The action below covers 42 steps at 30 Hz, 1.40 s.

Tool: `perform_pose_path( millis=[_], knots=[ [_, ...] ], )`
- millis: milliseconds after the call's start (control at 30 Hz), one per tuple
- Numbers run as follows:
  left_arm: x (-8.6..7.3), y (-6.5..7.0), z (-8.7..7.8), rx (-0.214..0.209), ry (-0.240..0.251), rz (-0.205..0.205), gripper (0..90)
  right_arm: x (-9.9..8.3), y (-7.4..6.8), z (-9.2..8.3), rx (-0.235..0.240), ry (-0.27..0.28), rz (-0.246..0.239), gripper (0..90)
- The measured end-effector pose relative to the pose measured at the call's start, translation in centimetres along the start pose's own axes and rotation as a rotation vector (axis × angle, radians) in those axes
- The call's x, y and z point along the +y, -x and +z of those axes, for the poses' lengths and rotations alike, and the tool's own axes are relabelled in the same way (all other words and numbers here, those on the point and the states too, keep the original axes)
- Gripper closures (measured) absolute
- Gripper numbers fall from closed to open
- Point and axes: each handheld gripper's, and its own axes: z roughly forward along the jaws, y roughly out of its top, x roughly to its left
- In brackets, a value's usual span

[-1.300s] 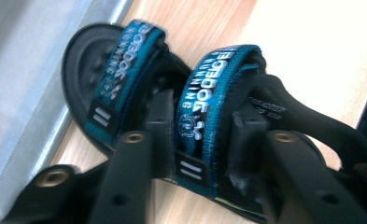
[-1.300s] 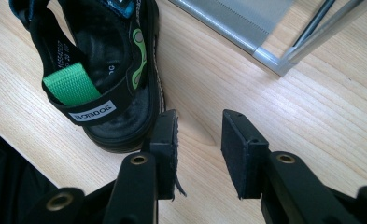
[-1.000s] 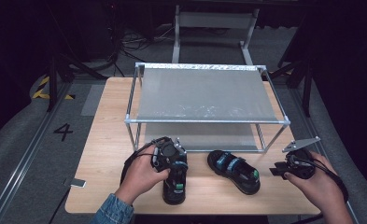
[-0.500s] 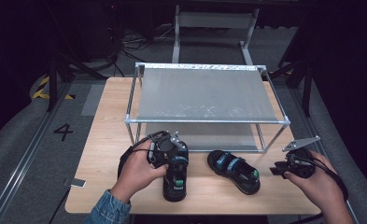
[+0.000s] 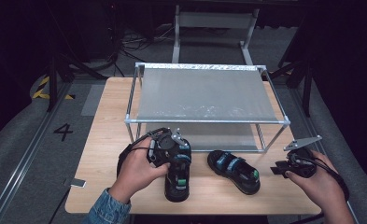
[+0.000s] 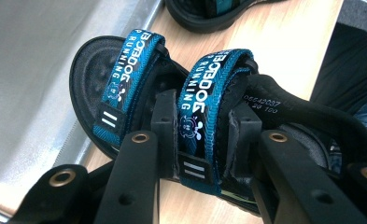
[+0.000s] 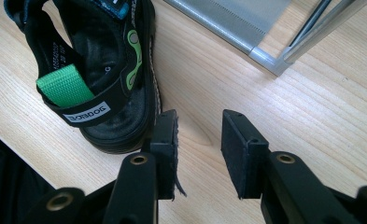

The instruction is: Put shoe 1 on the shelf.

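Left gripper view: "BOBDOG RUNNING" sandal strap (image 6: 200, 112)

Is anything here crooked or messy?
A little. The second sandal lies slanted on the table, not lined up with the sandal whose blue strap the left gripper clamps. Nothing looks spilled or broken.

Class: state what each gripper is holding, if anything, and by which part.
The left gripper clamps a sandal by its blue strap. The right gripper holds nothing.
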Motion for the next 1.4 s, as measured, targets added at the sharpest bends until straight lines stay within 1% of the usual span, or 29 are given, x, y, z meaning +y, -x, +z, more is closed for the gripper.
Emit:
perform_pose_path(
  millis=[300,333,367,400,533,633,800,900,933,1000,1067,1167,1267,1300,1333,1400],
  knots=[
    [1.0,0.7,-2.1,0.007,-0.002,0.010,70.3,0.0,0.1,-0.2,0.001,0.004,-0.001,66.9],
    [1.1,0.8,-2.4,0.007,0.007,0.011,70.3,-0.1,0.1,-0.2,0.001,0.004,0.000,66.9],
    [1.3,0.8,-2.6,0.006,0.006,0.020,70.3,-0.1,0.1,-0.2,0.002,0.005,-0.001,66.9],
    [1.4,1.0,-2.9,0.010,0.012,0.013,70.3,-0.1,0.1,-0.2,0.002,0.005,0.000,66.9],
    [2.0,1.2,-3.7,0.010,0.020,0.029,70.3,-0.1,0.1,-0.3,0.004,0.007,0.004,66.9],
    [2.4,1.4,-4.2,0.006,0.029,0.030,70.3,-0.1,0.1,-0.3,0.005,0.009,0.007,66.9],
    [3.0,1.5,-4.8,0.007,0.029,0.042,70.3,-0.2,0.2,-0.4,0.003,0.010,0.006,66.9],
    [3.4,1.6,-5.2,0.009,0.034,0.042,70.3,-0.2,0.3,-0.4,0.004,0.011,0.008,66.8],
    [3.5,1.6,-5.3,0.009,0.041,0.046,70.3,-0.3,0.3,-0.4,0.003,0.010,0.009,66.8],
    [3.7,1.7,-5.6,0.008,0.039,0.048,70.2,-0.3,0.4,-0.4,0.003,0.010,0.011,66.8],
    [3.9,1.8,-5.7,0.011,0.044,0.058,70.2,-0.3,0.4,-0.4,0.005,0.012,0.013,66.8],
    [4.1,2.0,-6.0,0.020,0.048,0.059,70.3,-0.5,0.4,-0.5,0.003,0.010,0.017,66.8],
    [4.3,1.9,-6.3,0.021,0.051,0.059,70.3,-0.7,0.5,-0.6,-0.002,0.008,0.023,66.8],
    [4.4,1.9,-6.4,0.019,0.057,0.053,70.2,-0.7,0.5,-0.6,0.000,0.010,0.020,66.8],
    [4.5,1.9,-6.5,0.020,0.053,0.062,70.3,-0.7,0.5,-0.6,0.001,0.009,0.026,66.8],
    [4.7,2.0,-6.7,0.021,0.054,0.054,70.3,-0.8,0.4,-0.7,0.001,0.010,0.026,66.8]
  ],
)
